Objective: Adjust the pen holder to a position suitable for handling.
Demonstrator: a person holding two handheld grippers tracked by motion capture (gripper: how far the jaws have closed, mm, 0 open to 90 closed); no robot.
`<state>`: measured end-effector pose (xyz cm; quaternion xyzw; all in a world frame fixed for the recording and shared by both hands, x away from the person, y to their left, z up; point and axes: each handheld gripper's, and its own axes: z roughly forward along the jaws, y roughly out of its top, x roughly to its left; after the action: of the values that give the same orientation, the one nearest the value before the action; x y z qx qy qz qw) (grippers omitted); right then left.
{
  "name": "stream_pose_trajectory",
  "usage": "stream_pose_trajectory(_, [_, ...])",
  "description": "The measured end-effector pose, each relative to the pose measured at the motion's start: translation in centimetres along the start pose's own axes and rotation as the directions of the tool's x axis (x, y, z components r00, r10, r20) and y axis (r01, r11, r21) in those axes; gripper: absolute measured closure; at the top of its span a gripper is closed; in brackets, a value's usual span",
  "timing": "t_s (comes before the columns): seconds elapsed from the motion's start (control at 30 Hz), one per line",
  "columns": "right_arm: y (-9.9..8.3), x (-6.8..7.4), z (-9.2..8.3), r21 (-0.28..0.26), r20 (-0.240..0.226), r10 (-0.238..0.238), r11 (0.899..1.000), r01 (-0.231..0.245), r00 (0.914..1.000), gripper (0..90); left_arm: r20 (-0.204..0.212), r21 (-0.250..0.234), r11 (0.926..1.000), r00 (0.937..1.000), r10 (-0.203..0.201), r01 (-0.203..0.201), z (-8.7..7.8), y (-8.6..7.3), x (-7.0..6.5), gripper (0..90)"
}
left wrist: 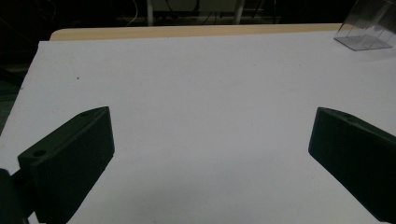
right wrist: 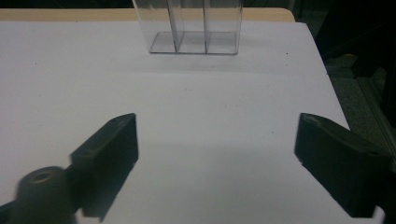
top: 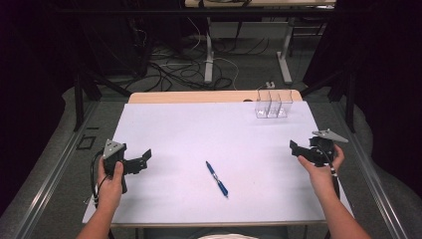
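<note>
Bare forearms guide two black tongs, the left tongs [top: 141,160] and right tongs [top: 296,148], each with blocky jaws, grey three-cornered plate, trailing black cable.

Left gripper [left wrist: 210,154] hangs over the white table [left wrist: 201,79], jaws spread wide with nothing between them. Far right, a clear plastic container [left wrist: 366,28] stands near the table's wooden back edge.

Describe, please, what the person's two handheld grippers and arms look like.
Both are black. The left gripper carries a grey three-cornered plate and trails a black cable; the right gripper has the same plate and a cable by the wrist. Their fingers are blocky black wedges with small round holes. The forearms are bare, no sleeves.
</note>
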<state>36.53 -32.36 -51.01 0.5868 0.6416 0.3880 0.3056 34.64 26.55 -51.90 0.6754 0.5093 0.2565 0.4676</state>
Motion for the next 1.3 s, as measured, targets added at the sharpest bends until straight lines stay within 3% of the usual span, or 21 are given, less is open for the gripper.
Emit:
stream_pose_trajectory(0.07, [0.1, 0.1, 0.0, 0.001, 0.002, -0.004, 1.0, 0.004, 1.0, 18.1, 0.003, 0.003, 1.0, 1.0, 0.001, -0.001, 0.0, 0.0, 0.0, 0.2])
stream_pose_trajectory(0.1, [0.2, 0.1, 0.1, 0.001, 0.0, -0.015, 1.0, 0.015, 0.9999, 24.5, 0.0, 0.006, 1.0, 1.0, 0.0, 0.0, 0.1, -0.1, 0.0, 0.2])
stream_pose_trajectory(0.2, [0.3, 0.1, 0.2, -0.021, -0.026, -0.045, 0.999, 0.044, 0.9987, 31.5, 0.002, 0.008, 1.0, 1.0, 0.0, 0.0, 0.1, 0.0, 0.0, 0.2])
stream_pose_trajectory(0.37, [0.7, 0.3, 0.6, -0.03, -0.055, -0.074, 0.997, 0.072, 0.9958, 37.6, 0.01, 0.013, 0.9999, 0.9999, 0.003, -0.003, 0.1, -0.1, -0.2, 0.2])
stream_pose_trajectory(0.57, [2.7, 0.4, 1.3, -0.041, -0.087, -0.107, 0.994, 0.104, 0.9905, 45.6, 0.013, 0.022, 0.9997, 0.9999, 0.003, -0.003, 0.1, -0.1, -0.1, 0.2])
stream_pose_trajectory(0.7, [4.3, 0.4, 1.8, -0.018, -0.094, -0.083, 0.996, 0.082, 0.9921, 45.7, 0.016, 0.025, 0.9997, 0.9999, -0.005, 0.004, 0.2, -0.2, 0.0, 0.2])
stream_pose_trajectory(1.0, [7.4, 0.3, 2.6, -0.015, -0.092, -0.142, 0.99, 0.141, 0.9856, 45.7, 0.021, 0.041, 0.9991, 0.9997, -0.014, 0.013, 0.3, -0.3, 0.0, 0.2])
stream_pose_trajectory(1.3, [11.1, 0.3, 4.2, 0.023, -0.055, -0.178, 0.983, 0.18, 0.9824, 48.9, 0.024, 0.048, 0.9988, 0.9996, -0.012, 0.011, 0.4, -0.4, 0.0, 0.2])
